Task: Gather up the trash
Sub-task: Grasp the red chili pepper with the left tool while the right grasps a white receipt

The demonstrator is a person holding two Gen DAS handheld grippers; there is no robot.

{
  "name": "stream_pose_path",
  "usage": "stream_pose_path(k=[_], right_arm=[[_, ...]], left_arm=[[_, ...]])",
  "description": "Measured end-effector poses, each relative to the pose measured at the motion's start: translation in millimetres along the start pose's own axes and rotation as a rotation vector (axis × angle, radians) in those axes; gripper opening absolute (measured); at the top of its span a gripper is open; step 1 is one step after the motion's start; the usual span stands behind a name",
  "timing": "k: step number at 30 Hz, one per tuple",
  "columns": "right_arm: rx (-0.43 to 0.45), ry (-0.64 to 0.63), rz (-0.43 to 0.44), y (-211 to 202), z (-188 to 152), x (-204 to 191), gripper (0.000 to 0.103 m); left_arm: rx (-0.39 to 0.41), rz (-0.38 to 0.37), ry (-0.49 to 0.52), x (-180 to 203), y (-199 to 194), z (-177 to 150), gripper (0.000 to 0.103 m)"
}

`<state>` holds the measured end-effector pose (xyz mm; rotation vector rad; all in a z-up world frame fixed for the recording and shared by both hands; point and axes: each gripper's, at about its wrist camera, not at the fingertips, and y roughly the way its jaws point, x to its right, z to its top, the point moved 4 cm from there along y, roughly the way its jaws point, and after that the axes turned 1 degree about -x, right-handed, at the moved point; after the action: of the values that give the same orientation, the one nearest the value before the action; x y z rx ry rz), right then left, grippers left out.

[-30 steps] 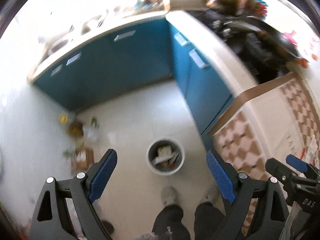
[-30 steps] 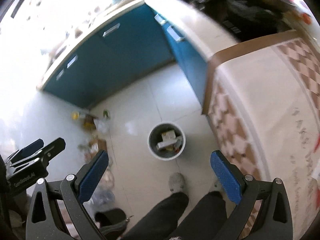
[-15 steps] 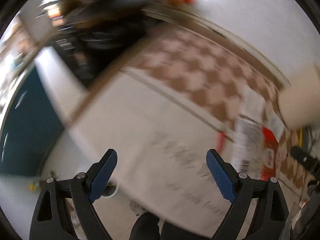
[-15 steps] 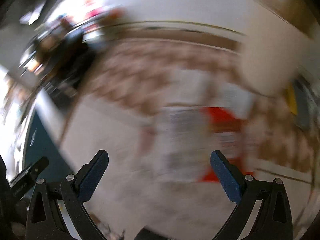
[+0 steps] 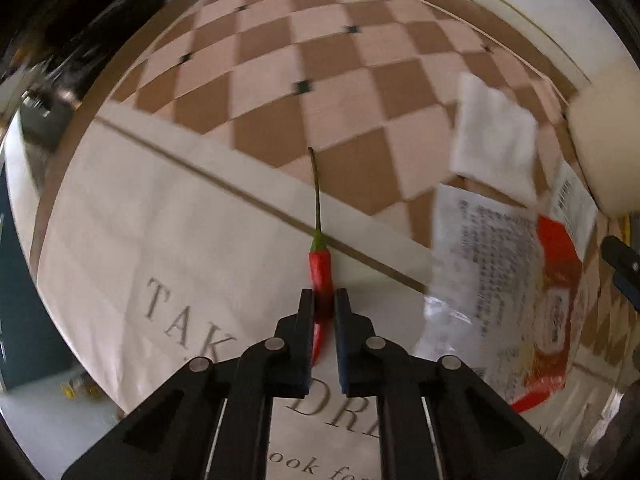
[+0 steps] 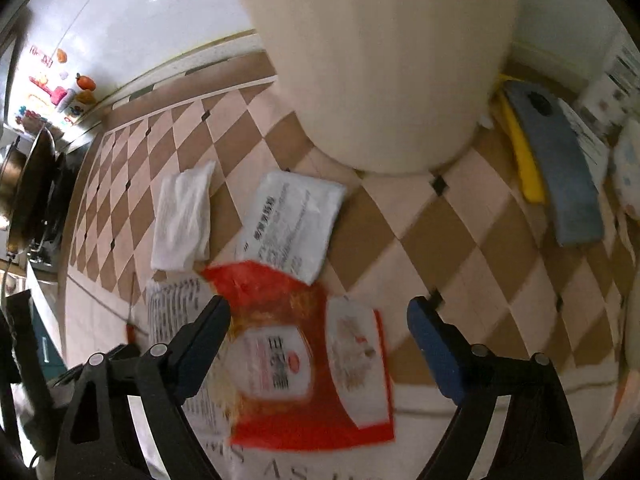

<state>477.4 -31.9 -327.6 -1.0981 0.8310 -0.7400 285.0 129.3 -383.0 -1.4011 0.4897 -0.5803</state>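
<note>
My left gripper (image 5: 321, 304) is shut on a red chili pepper (image 5: 320, 270) with a long stem, lying on the checkered tablecloth (image 5: 280, 60). My right gripper (image 6: 318, 320) is open and empty above a red-and-white food wrapper (image 6: 296, 364). A white tissue (image 6: 182, 218) and a white printed packet (image 6: 294, 224) lie just beyond the wrapper. The wrapper (image 5: 556, 280) and tissue (image 5: 494, 140) also show at the right of the left wrist view.
A large cream cylinder (image 6: 384, 60) stands at the back of the table. A blue-grey and yellow object (image 6: 560, 168) lies at the far right. Blue cabinets (image 5: 24, 300) and floor show past the table's left edge. Dark cookware (image 6: 28, 184) is at far left.
Both grippers swung from the floor and trash bin up to the tabletop. The left gripper went from open to shut on the chili pepper. The right gripper stayed open.
</note>
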Motion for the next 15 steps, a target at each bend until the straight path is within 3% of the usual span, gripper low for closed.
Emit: stream_pose_path(k=[4, 8, 10, 12, 14, 15], right_arm=[[0.035, -0.016, -0.064, 27.9, 17.0, -13.7, 0.091], [0.046, -0.025, -0.127, 52.7, 27.3, -22.5, 0.091], [0.074, -0.079, -0.19, 60.7, 28.2, -33.7, 0.085], [0.114, -0.11, -0.194, 60.8, 28.2, -42.6, 0.071], [0.138, -0.139, -0.196, 58.3, 29.0, -49.5, 0.027], [0.141, -0.154, -0.192, 57.6, 29.9, -53.4, 0.02]], left_arm=[[0.021, 0.039, -0.095, -22.5, -2.5, 5.1, 0.007], [0.035, 0.064, -0.118, -27.8, -3.7, 10.8, 0.007], [0.043, 0.071, -0.119, -26.6, -3.2, 13.1, 0.007], [0.049, 0.079, -0.121, -26.0, 3.6, 18.9, 0.007], [0.055, 0.078, -0.127, -23.9, 2.9, 20.1, 0.007], [0.057, 0.076, -0.13, -24.0, 1.3, 18.2, 0.007]])
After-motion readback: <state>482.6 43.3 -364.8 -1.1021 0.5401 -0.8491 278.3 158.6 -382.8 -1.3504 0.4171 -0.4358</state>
